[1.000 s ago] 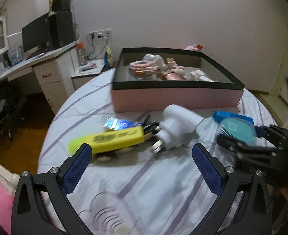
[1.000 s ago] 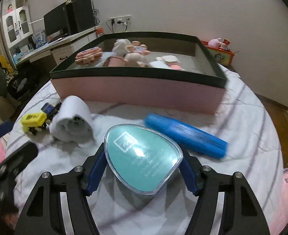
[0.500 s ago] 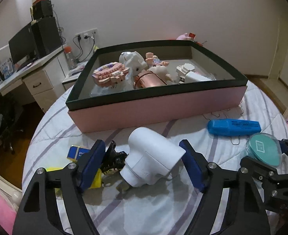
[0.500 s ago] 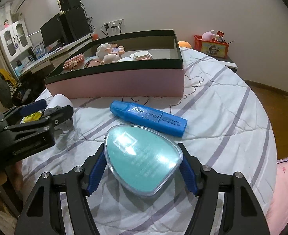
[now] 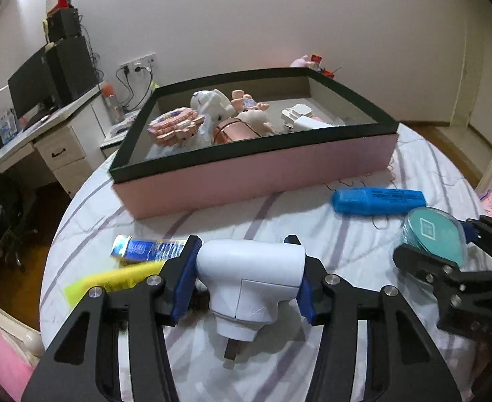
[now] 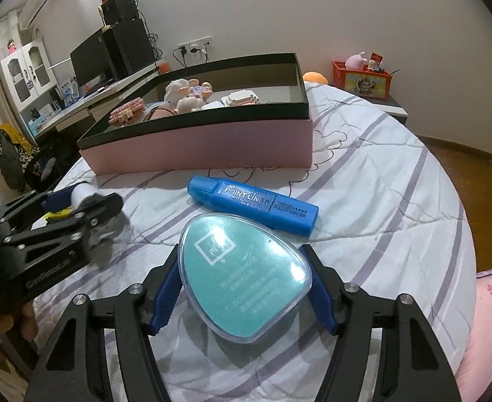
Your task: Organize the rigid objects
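1. Behind the striped white bedsheet [image 6: 363, 181] sit a desk, a monitor and a plain wall; on the sheet stands the pink cardboard box with a dark rim [image 5: 256, 171], holding small toys I cannot make out singly.
2. My left gripper [image 5: 246, 284] is closing on the white plastic plug adapter [image 5: 251, 278]; both blue pads touch its sides, and its prongs point down towards me.
3. Left of it, the yellow marker [image 5: 112, 279] and the blue packet [image 5: 145, 251] are blurred and partly hidden behind my left finger.
4. My right gripper [image 6: 246, 288] is clenched on the teal teardrop case with a clear lid [image 6: 242, 274]; its print is too faint to read.
5. The blue highlighter pen [image 6: 252, 204] lies just beyond the case, in front of the box.
6. From the right view, my left gripper covers most of the adapter.
7. A second ago my left fingers stood wide with the adapter ahead of them; now they enclose it. The right grip is unchanged.
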Motion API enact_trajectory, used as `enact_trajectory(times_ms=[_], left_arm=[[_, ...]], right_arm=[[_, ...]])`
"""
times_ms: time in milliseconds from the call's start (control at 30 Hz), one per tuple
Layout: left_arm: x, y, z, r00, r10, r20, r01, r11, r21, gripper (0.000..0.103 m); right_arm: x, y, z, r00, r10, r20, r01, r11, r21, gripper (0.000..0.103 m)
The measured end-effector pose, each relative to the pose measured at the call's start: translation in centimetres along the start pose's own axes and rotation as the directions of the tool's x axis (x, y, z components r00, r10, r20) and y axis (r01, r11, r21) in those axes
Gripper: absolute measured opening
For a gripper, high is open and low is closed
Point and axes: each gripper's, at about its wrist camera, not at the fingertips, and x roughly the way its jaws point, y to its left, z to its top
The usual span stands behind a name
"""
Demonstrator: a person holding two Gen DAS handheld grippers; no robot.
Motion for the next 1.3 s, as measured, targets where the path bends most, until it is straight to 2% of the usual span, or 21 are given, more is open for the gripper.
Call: enact_trajectory(times_ms=[267,433,533,567,667,767,833,867,967,1067,1300], left_arm=[[-3.6,0.3,-3.3,1.0,-0.009,-0.009,0.009,1.0,-0.01,0.052],[-5.1,1.3,-5.2,0.998,-0.058,-0.009,0.057,0.997,-0.05,0.053],[-4.8,1.9,-6.3,0.998,-0.06,-0.021,0.058,0.995,-0.078,0.061],[-4.7,2.0,-6.5,0.997,-0.068,-0.022,0.065,0.994,-0.086,0.067],[-4.2,2.5,-6.6,0.994,-0.111,-0.012,0.108,0.986,-0.131,0.069],[-3.6,2.7,-6.3,0.994,-0.114,-0.002,0.112,0.982,-0.15,0.069],[-3.5,2.6,-6.3,0.994,-0.11,0.006,0.11,0.983,-0.145,0.062],[-3.7,2.5,-6.2,0.993,-0.117,0.024,0.12,0.983,-0.139,0.051],[-4.0,2.1,-6.2,0.994,-0.103,0.043,0.107,0.986,-0.124,0.051],[-4.3,2.4,-6.1,0.991,-0.118,0.055,0.125,0.982,-0.144,0.051],[-7.6,2.4,-5.0,0.987,-0.059,0.15,0.079,0.988,-0.134,0.051]], right_arm=[[-1.2,1.6,-1.5,1.0,0.024,-0.009,-0.024,0.999,-0.024,0.068],[-2.1,3.5,-2.8,0.998,0.054,-0.022,-0.056,0.997,-0.059,0.068],[-2.3,4.4,-3.6,0.998,0.06,-0.031,-0.062,0.995,-0.075,0.068],[-2.3,4.7,-3.8,0.998,0.058,-0.031,-0.061,0.995,-0.077,0.068],[-2.4,5.1,-4.1,0.999,0.042,-0.024,-0.043,0.996,-0.083,0.068],[-2.3,5.2,-4.3,0.999,0.029,-0.013,-0.03,0.996,-0.081,0.068],[-2.3,5.3,-4.4,1.0,0.023,-0.005,-0.023,0.997,-0.078,0.068],[-2.3,5.3,-4.4,1.0,0.02,-0.001,-0.02,0.997,-0.078,0.068],[-2.4,5.3,-4.5,1.0,0.016,0.006,-0.016,0.997,-0.075,0.068],[-2.6,5.3,-4.4,1.0,0.016,0.017,-0.015,0.998,-0.065,0.068],[-4.7,6.1,-3.9,0.994,0.02,0.105,-0.014,0.998,-0.057,0.068]])
